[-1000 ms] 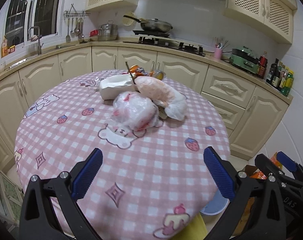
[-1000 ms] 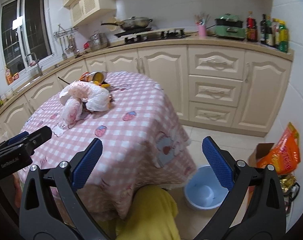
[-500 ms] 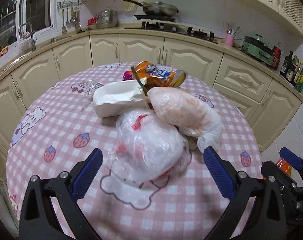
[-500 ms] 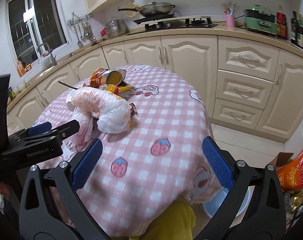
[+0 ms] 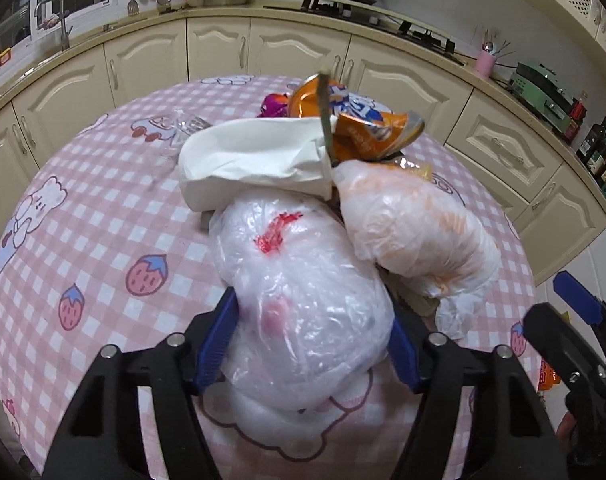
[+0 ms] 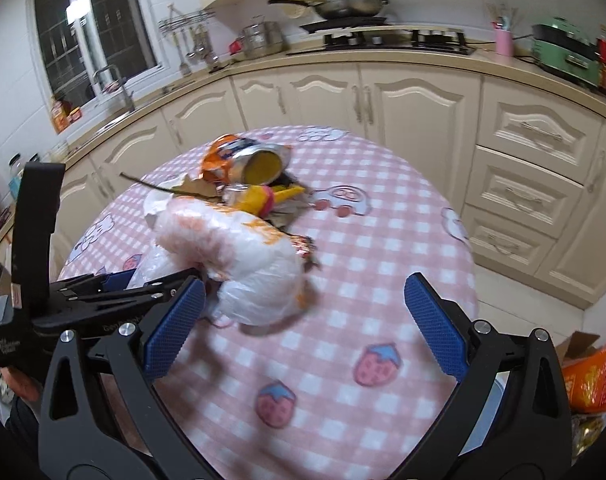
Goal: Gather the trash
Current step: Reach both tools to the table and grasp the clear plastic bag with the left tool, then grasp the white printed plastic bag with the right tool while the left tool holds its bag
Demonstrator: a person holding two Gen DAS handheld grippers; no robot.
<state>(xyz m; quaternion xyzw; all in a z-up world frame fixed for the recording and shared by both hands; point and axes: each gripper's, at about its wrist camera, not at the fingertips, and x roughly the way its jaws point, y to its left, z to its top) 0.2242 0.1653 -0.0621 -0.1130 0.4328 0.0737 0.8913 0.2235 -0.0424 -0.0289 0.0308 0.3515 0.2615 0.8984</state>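
Surface: round table [image 5: 103, 216], pink checked cloth.
Room: cream kitchen cabinets [image 6: 415, 108].
Left gripper [image 5: 311, 340]: jaws just closing, clamping white trash bag [image 5: 303, 300].
Right gripper [image 6: 303, 324]: jaws apart, empty.
Unclear: bag contents.

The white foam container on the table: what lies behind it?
Behind the white foam container sit an orange snack bag, a purple wrapper and clear plastic. The container hides their lower parts; anything else there can't be seen.

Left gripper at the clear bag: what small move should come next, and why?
Probably finish the squeeze, then lift. The left gripper has just been closing, and its blue pads already flank the clear bag, seemingly touching its sides. The bag still rests on the table, against the orange-tinted bag. The right gripper is open, holding nothing.
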